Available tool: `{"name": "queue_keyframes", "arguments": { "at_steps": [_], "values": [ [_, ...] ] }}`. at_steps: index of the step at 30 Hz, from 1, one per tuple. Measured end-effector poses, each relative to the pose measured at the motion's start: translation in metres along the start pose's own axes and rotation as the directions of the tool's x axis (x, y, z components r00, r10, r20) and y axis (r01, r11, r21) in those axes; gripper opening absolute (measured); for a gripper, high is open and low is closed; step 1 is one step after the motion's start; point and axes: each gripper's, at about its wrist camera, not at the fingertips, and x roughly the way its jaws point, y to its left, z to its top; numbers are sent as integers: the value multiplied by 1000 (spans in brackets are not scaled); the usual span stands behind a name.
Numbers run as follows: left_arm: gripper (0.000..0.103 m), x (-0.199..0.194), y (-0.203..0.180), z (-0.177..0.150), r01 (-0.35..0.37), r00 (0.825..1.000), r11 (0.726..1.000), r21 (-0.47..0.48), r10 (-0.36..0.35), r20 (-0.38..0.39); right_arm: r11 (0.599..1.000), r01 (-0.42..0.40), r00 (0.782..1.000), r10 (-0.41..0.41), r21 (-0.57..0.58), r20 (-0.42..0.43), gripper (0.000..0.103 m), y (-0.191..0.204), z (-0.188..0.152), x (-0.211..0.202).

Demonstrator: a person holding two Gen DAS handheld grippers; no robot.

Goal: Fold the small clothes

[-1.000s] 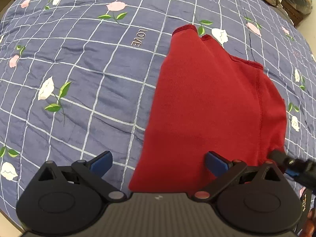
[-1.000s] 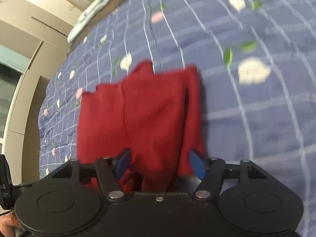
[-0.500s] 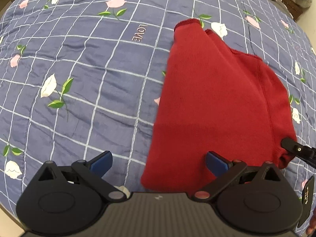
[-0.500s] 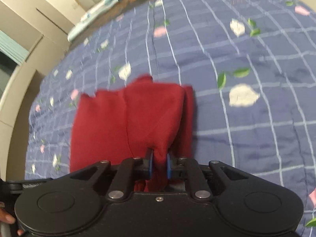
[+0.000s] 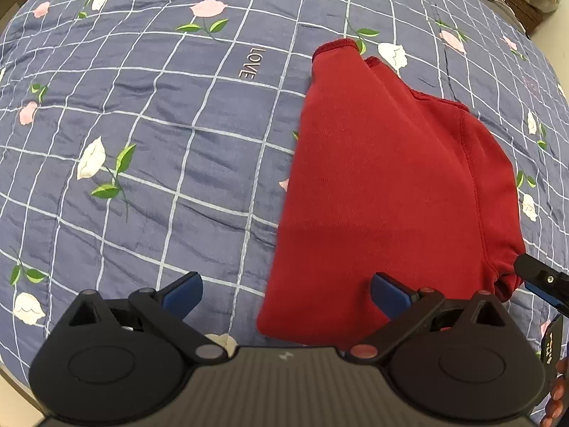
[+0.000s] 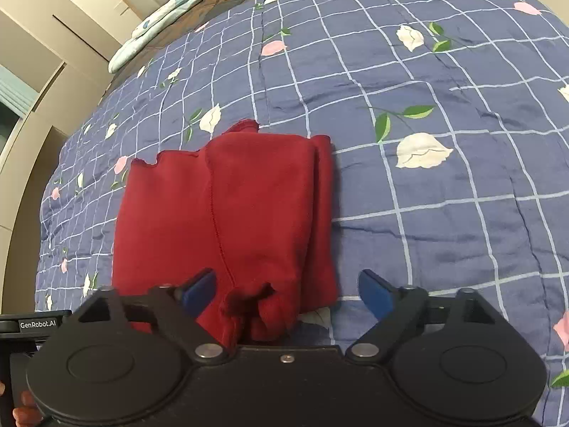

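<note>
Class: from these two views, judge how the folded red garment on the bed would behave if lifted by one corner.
The red garment would probably droop and unfold: it is soft knit, puckered at its near edge. It looks light, barely denting the quilt. It seems unlikely to slip, since the knit looks textured.

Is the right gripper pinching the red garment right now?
Apart. In the right wrist view the right gripper is opening, its blue fingers standing clear on either side of the bunched edge of the red garment, which lies between them on the quilt.
</note>
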Motion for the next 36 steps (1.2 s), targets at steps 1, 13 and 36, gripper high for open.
{"name": "queue_keyframes", "arguments": {
  "at_steps": [1,13,36],
  "values": [
    [102,0,-1,0,-3,1000,1000,3,3,1,1000,-2,1000,2,4,1,95,0,0,0],
    [102,7,-4,6,-27,1000,1000,9,27,-9,999,-7,1000,7,42,-16,102,-3,0,5],
    [103,29,-2,70,24,998,1000,4,-25,57,995,-12,1000,13,100,-16,102,-10,35,28]
  ]
}}
